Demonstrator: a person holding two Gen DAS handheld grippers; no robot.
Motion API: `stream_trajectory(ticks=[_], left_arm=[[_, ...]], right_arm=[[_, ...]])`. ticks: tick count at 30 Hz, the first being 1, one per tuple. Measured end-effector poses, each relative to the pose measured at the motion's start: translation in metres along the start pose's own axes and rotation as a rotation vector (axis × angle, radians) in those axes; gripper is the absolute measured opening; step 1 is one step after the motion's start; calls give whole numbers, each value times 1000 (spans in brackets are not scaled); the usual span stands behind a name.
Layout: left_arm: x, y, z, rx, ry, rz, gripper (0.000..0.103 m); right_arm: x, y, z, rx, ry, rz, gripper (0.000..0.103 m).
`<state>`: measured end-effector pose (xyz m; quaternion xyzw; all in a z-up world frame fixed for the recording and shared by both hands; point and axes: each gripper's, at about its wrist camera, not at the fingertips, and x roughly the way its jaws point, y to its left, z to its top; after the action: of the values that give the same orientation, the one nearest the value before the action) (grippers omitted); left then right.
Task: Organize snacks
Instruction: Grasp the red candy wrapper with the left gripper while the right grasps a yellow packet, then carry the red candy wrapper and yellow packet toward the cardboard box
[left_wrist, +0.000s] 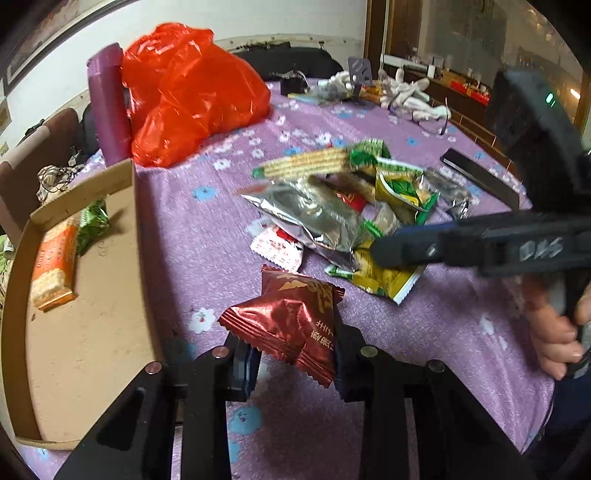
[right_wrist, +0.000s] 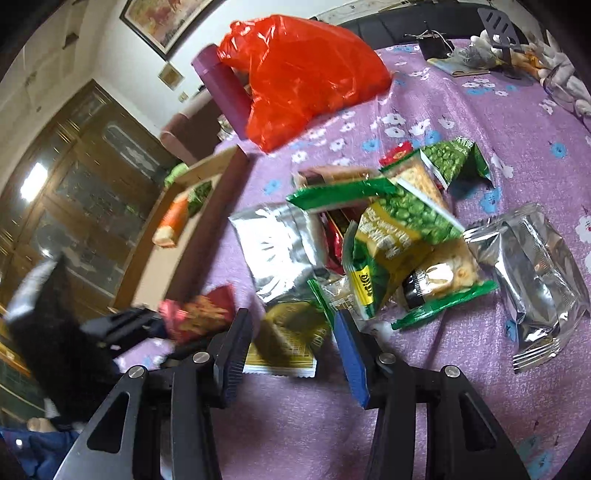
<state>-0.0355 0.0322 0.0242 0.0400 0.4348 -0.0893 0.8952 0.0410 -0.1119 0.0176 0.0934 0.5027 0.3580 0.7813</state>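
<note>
My left gripper is shut on a dark red foil snack packet and holds it above the purple flowered tablecloth, just right of a shallow cardboard tray. The tray holds an orange cracker packet and a green packet. My right gripper is open over a yellow-green snack packet at the near edge of a pile of green, silver and red packets. The right gripper also shows in the left wrist view, reaching into the pile.
A red plastic bag and a purple bottle stand at the back left. A loose silver packet lies right of the pile. A black flat object, white gloves and small items lie at the far right.
</note>
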Motion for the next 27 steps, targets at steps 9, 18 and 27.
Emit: stream_trajectory(ticks=[9, 18, 27], left_arm=[[-16, 3, -3, -16, -55, -10, 31], [-30, 16, -1, -68, -97, -27, 31], [-36, 20, 1, -84, -118, -21, 31]], right_arm=[[11, 29, -12, -184, -43, -181, 42], [-15, 26, -8, -149, -138, 30, 40], [-34, 11, -2, -39, -254, 71, 40]])
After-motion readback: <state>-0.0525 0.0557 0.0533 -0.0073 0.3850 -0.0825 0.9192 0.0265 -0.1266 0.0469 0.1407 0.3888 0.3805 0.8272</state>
